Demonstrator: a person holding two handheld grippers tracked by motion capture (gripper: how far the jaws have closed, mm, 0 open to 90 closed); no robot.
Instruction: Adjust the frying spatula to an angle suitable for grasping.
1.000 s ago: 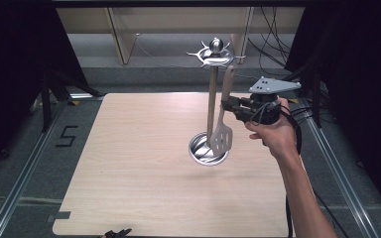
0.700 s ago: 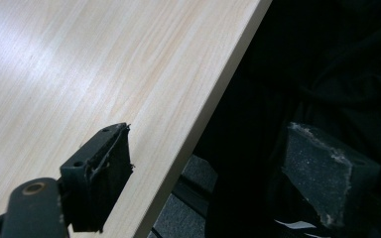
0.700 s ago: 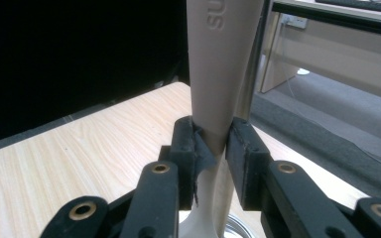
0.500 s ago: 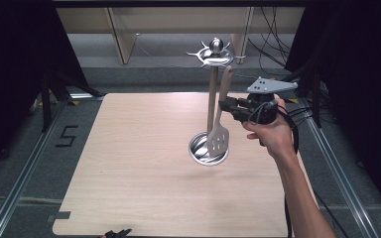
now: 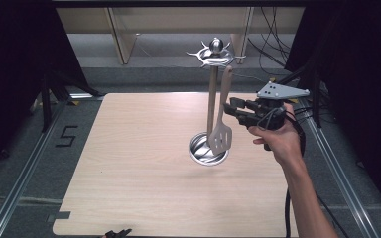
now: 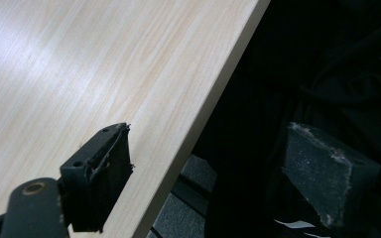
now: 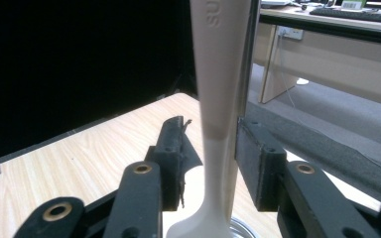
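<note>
— Spatula (image 5: 222, 130) hangs from rack (image 5: 212, 101) near table's (image 5: 129, 163) far right corner, between right gripper's (image 7: 209, 163) jaws, just opened and clear of it.
— Back straight out; avoid nudging handle.

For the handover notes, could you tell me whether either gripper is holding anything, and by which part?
Nothing is held. The right gripper has just been opening: its fingers stand clear on both sides of the spatula handle, which hangs from the rack. The left gripper is open.
</note>
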